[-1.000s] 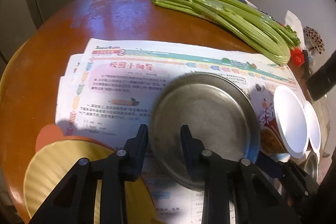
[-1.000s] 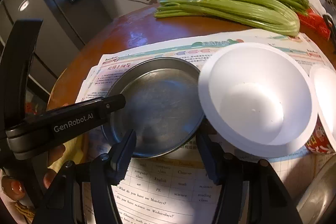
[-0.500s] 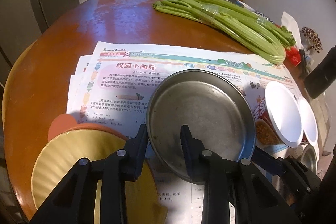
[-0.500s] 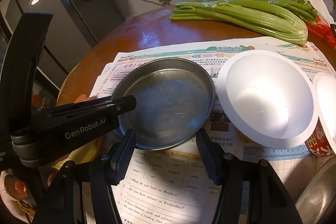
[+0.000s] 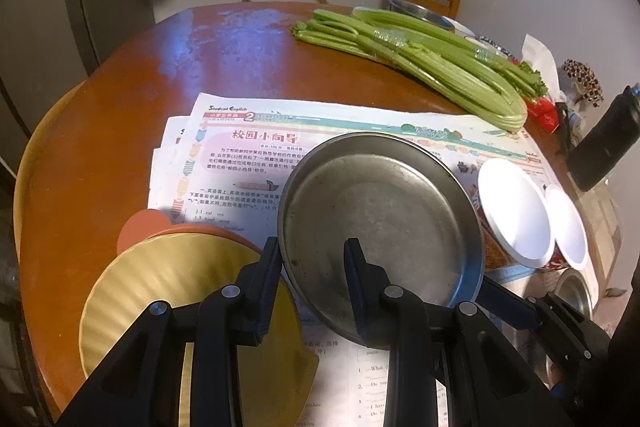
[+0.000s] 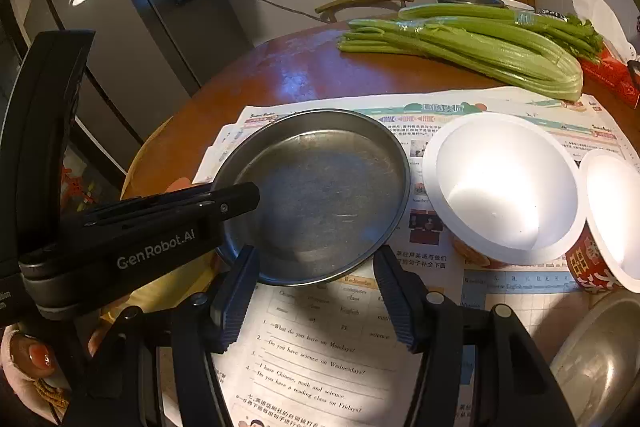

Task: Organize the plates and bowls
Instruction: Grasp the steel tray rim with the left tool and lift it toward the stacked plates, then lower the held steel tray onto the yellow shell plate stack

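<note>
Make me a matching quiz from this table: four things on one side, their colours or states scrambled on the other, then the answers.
Things:
1. metal plate
2. celery
3. ridged plate
4. larger paper bowl

Descriptions:
A. green, lying at the table's far side
B. yellow, by the table's near edge
C. white inside, empty
D. rim pinched in the left tongs

Pairs: 1-D, 2-A, 3-B, 4-C

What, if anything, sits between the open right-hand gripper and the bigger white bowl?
Nothing visible. Only bare newspaper lies between the right gripper and the white bowl to its right. The metal plate, pinched by the left gripper, is off to the left.
</note>
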Demonstrator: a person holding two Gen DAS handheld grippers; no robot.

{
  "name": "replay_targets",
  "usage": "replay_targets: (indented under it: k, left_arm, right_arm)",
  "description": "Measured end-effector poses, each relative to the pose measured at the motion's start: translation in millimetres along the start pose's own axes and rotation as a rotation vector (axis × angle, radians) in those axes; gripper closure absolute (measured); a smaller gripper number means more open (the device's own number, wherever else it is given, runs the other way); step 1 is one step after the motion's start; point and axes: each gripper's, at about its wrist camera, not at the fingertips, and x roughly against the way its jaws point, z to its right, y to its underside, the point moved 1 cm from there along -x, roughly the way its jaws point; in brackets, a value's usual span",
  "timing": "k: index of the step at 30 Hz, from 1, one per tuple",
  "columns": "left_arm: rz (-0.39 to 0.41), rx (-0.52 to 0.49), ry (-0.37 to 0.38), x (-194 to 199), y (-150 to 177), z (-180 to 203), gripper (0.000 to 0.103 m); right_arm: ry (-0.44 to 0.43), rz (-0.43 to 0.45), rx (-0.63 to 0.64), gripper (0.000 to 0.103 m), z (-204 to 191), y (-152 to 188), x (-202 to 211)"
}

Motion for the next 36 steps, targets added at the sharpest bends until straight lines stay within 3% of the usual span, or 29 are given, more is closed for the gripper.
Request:
replay_targets:
  k: [15,25,36]
  left_arm:
    - [0.077,0.012,-0.001,57.0,13.7,-8.6,0.071]
    - [0.109,0.065,-0.008,92.1,31.3,-34.3,0.071]
    - [0.135,0.121,-0.043,117.1,52.0,-68.3,0.071]
  right_arm:
    - [-0.026,0.064,0.067,0.043,-30.7,1.0,36.6]
    - [-0.046,0.090,0.145,0.043,-63.4,3.5,57.0]
    - [-0.081,0.057,0.241,0.043,-101.6,11.8,51.7]
